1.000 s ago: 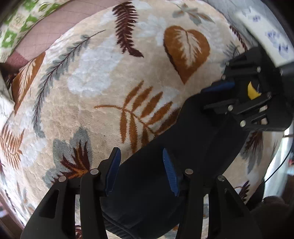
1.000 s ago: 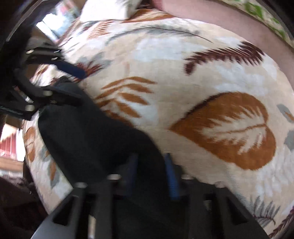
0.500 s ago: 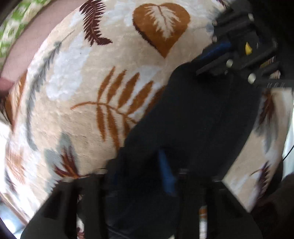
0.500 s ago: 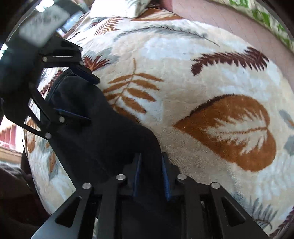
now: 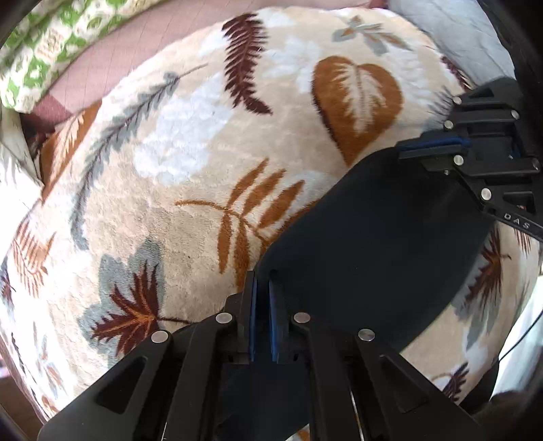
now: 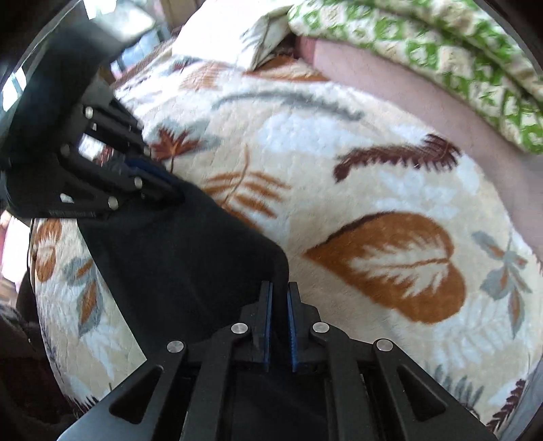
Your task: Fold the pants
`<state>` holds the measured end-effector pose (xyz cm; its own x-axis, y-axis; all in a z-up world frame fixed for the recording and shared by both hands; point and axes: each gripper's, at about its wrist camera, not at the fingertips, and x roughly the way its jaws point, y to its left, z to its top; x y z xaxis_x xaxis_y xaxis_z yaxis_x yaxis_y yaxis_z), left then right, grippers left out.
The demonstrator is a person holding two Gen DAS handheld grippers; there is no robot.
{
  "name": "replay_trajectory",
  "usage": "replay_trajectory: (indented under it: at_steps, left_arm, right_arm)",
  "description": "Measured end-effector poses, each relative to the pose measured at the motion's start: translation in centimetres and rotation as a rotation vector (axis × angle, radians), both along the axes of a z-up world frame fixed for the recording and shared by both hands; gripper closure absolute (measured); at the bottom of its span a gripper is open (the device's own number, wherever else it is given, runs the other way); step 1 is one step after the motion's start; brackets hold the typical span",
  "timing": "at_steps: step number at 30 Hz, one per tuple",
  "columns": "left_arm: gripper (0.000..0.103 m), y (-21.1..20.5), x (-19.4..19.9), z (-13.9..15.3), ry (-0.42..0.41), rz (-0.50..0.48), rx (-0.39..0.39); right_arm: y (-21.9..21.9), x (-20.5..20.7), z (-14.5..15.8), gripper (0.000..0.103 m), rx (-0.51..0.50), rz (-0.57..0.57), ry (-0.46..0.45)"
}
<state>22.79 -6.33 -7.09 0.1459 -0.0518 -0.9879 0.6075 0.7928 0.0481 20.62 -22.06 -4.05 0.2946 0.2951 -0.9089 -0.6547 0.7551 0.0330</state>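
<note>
Dark navy pants [image 5: 373, 244] lie on a cream blanket with leaf patterns; they also show in the right wrist view [image 6: 176, 257]. My left gripper [image 5: 262, 281] is shut on one corner of the pants' edge. My right gripper [image 6: 279, 288] is shut on the other corner of the same edge. Each gripper shows in the other's view: the right one [image 5: 431, 149] at the far corner, the left one [image 6: 159, 183] likewise. The cloth is stretched flat between them, held a little above the blanket.
The leaf-patterned blanket [image 5: 190, 176] covers a bed. A green and cream patterned quilt [image 6: 441, 51] lies along the far side, with a pink sheet [image 6: 407, 98] beside it. A pale pillow [image 6: 230, 30] lies at the back.
My left gripper was open over the pants' edge and has shut on it. My right gripper kept its hold. Both have lifted the edge and drawn it taut.
</note>
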Motion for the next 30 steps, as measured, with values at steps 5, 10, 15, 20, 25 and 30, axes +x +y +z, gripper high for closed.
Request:
replay_trajectory:
  at_steps: [5, 10, 15, 20, 25, 30]
  left_arm:
    - [0.098, -1.4, 0.1, -2.3, -0.030, -0.038, 0.075]
    - [0.094, 1.2, 1.4, 1.0, 0.021, 0.106, -0.045]
    - [0.089, 7.8, 0.8, 6.3, -0.114, 0.300, -0.089]
    - [0.082, 12.7, -2.2, 6.6, 0.014, 0.451, -0.244]
    - [0.082, 4.9, -8.2, 5.8, 0.110, 0.372, -0.326]
    - [0.082, -8.3, -13.1, 3.4, 0.316, 0.311, -0.488]
  right_arm:
    - [1.0, 1.6, -2.5, 0.100, -0.008, -0.060, 0.037]
    - [0.9, 2.0, -3.3, 0.085, -0.016, -0.135, 0.034]
    - [-1.5, -0.7, 2.6, 0.073, 0.114, -0.258, -0.051]
    - [-6.5, -7.4, 9.0, 0.034, 0.242, -0.454, -0.148]
    - [-14.8, -14.5, 10.2, 0.029, 0.338, -0.733, -0.167]
    - [-23.9, -19.0, 6.3, 0.028, 0.444, -1.030, -0.097]
